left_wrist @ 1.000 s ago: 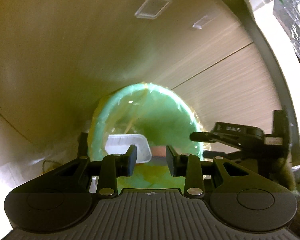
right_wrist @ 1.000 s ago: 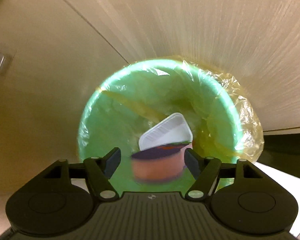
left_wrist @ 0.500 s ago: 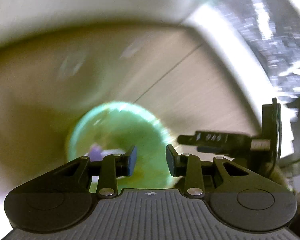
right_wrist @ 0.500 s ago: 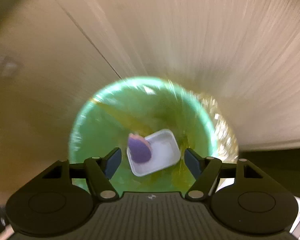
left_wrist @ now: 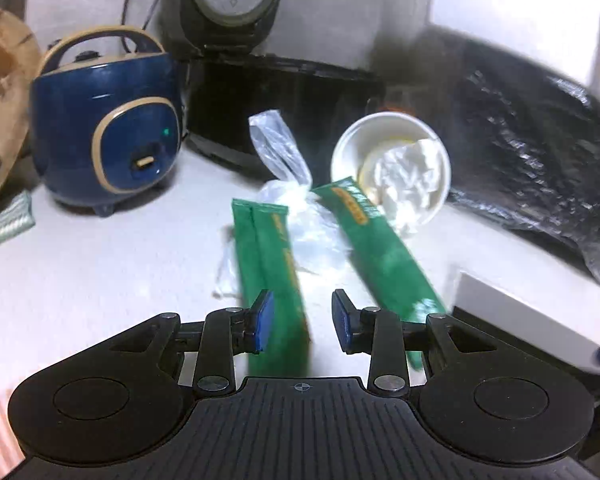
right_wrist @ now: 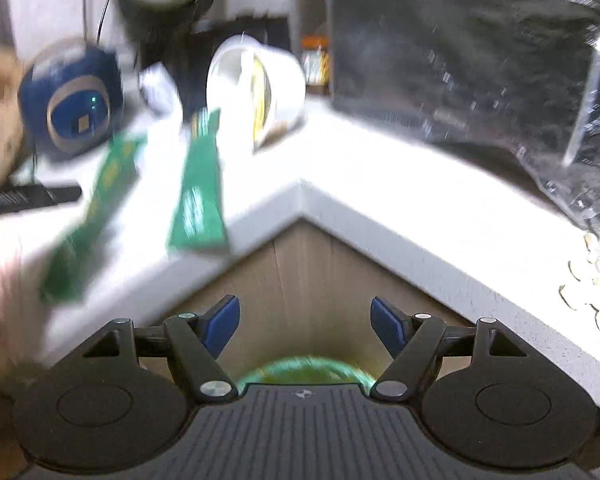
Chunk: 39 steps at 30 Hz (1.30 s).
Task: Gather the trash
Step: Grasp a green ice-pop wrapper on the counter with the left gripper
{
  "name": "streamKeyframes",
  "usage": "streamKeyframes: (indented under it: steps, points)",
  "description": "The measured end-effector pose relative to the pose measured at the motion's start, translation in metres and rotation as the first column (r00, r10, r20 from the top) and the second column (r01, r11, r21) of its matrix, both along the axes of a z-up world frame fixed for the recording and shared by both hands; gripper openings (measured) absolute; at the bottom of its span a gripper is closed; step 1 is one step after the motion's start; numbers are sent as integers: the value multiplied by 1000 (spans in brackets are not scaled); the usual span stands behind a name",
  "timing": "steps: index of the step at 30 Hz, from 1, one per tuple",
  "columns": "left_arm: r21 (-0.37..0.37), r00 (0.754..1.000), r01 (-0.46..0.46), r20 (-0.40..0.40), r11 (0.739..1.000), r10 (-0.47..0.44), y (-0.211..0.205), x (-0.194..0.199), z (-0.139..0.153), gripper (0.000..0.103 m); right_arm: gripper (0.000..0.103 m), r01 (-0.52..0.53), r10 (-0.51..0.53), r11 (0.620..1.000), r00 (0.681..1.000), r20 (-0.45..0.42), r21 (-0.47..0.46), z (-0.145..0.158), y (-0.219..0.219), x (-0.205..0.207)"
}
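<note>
On the white counter [left_wrist: 100,272] lie two green packets [left_wrist: 272,264] [left_wrist: 380,248] with a crumpled clear plastic bag [left_wrist: 288,168] between them. Behind them a white paper cup [left_wrist: 396,168] holds crumpled tissue. My left gripper [left_wrist: 302,320] hovers open just above the near end of the left packet and grips nothing. My right gripper [right_wrist: 305,324] stands wide open and empty in front of the counter's inner corner. The right wrist view shows the same green packets [right_wrist: 200,184], blurred, and the cup [right_wrist: 260,88]. The green bin's rim [right_wrist: 304,366] peeks out below the right gripper.
A blue rice cooker [left_wrist: 108,128] and a black appliance [left_wrist: 284,96] stand at the back of the counter. Crinkled dark plastic [left_wrist: 532,152] covers the right side. Pale shells [right_wrist: 592,292] lie near the counter's right edge. A wood cabinet front [right_wrist: 300,272] stands under the counter's corner.
Both grippers have risen from the green bin to the counter. The orange cup that was between the right fingers dropped into the bin beside the white tray. The bin has left the left view.
</note>
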<state>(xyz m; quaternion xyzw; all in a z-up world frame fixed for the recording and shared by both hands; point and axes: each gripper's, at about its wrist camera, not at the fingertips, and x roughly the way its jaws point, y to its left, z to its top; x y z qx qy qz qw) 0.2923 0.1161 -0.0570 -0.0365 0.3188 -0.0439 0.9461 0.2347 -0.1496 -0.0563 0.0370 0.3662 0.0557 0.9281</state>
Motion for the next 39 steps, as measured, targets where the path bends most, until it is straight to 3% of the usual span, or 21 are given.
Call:
streamKeyframes:
  steps: [3, 7, 13, 18, 21, 24, 28, 32, 36, 39]
  points:
    - [66, 999, 23, -49, 998, -20, -3, 12, -14, 36, 73, 37, -37, 999, 998, 42, 3, 12, 7, -5]
    - [39, 994, 58, -97, 998, -54, -8, 16, -30, 36, 73, 17, -13, 995, 999, 47, -94, 14, 16, -4]
    - [9, 988, -8, -154, 1000, 10, -10, 11, -39, 38, 73, -30, 37, 993, 998, 59, -114, 18, 9, 23]
    - [55, 986, -66, -147, 996, 74, -2, 4, -29, 37, 73, -48, 60, 995, 988, 141, -88, 25, 6, 44]
    - [-18, 987, -104, -127, 994, 101, 9, -1, -19, 37, 73, -82, 95, 993, 983, 159, -85, 28, 4, 52]
    - [-113, 992, -80, -111, 990, 68, 14, -8, -12, 37, 73, -125, 137, 989, 976, 171, -76, 27, 3, 52]
    - [-59, 991, -93, -101, 994, 87, 6, -2, -12, 37, 76, -171, 178, 983, 976, 125, -65, 13, 6, 59]
    - [5, 986, -137, -95, 991, 137, -1, 10, -16, 37, 76, -183, 194, 977, 975, 105, -111, 7, 13, 63]
    - [25, 975, -183, -122, 983, 185, 1, 27, -27, 39, 76, -193, 205, 974, 973, 103, -114, 5, 11, 60]
    - [22, 979, -179, -93, 984, 180, 3, 36, -35, 38, 76, -196, 205, 973, 976, 70, -120, -1, 11, 62]
